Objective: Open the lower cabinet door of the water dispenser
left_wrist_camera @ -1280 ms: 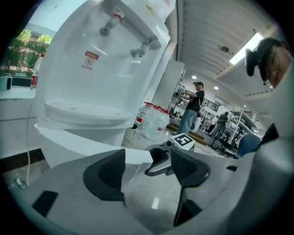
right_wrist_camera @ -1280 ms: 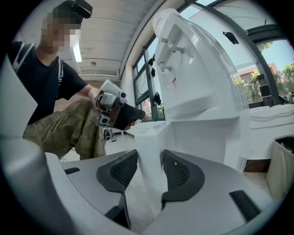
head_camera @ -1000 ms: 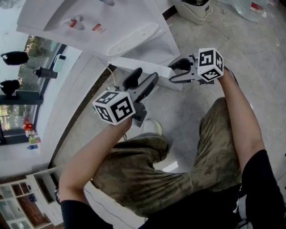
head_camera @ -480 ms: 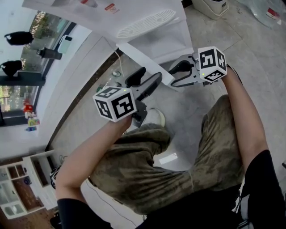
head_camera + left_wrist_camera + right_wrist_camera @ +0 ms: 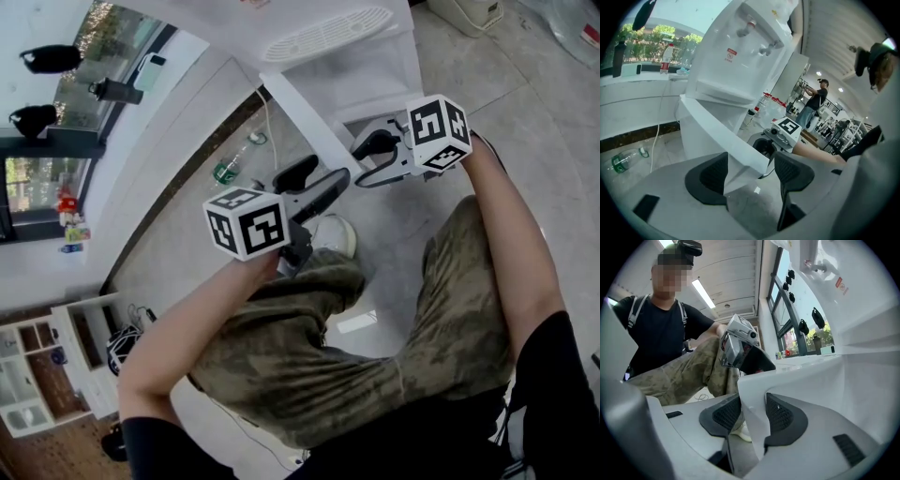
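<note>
Pinching the free edge of the lower cabinet door (image 5: 811, 376), right gripper (image 5: 752, 417) with jaws just closing onto it, door standing swung out from the water dispenser (image 5: 740, 51), left gripper (image 5: 750, 173) jaws apart, pads touching nothing, door's corner just beyond them.

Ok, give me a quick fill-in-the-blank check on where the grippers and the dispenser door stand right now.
1. The ___ hand-held gripper is clamped on the edge of the lower cabinet door.
2. The left hand-held gripper has its jaws ___.
3. A bottle lies on the ___ near the water dispenser.
Missing words: right; open; floor.
The right hand-held gripper's jaws have just been closing, with the door edge between them.
</note>
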`<state>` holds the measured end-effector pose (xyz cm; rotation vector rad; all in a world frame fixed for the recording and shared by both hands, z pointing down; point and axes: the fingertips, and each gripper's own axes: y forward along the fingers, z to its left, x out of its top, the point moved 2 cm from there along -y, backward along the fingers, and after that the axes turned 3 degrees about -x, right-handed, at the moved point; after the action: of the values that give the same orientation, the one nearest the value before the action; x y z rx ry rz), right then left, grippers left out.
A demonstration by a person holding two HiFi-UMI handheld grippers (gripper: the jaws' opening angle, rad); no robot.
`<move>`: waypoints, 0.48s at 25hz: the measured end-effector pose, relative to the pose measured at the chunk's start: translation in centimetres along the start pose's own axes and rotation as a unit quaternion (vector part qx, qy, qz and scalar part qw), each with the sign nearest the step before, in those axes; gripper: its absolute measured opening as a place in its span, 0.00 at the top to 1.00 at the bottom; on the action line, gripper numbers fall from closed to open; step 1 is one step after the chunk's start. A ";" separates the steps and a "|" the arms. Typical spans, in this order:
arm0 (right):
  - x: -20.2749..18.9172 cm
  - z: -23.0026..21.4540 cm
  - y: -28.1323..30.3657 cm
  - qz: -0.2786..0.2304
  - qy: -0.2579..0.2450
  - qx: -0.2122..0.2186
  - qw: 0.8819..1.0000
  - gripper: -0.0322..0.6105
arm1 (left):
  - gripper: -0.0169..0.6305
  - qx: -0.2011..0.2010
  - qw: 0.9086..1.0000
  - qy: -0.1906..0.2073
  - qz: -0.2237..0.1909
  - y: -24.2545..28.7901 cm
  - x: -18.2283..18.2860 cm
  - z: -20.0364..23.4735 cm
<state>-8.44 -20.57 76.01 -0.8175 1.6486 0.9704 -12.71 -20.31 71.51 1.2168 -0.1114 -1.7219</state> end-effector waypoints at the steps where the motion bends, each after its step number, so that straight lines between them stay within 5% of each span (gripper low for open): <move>1: 0.1 0.0 0.4 0.001 -0.003 0.006 1.000 0.71 | 0.53 -0.002 1.000 -0.007 0.004 -0.1 -0.4 0.0; 12: 0.9 0.6 4.4 0.018 -0.034 0.029 0.999 0.68 | 0.53 0.014 0.999 -0.039 0.005 -2.1 -2.6 1.1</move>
<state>-12.24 -18.14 75.97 -0.7105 1.6299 0.9596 -14.88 -17.79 72.67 1.1687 -0.1889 -1.7644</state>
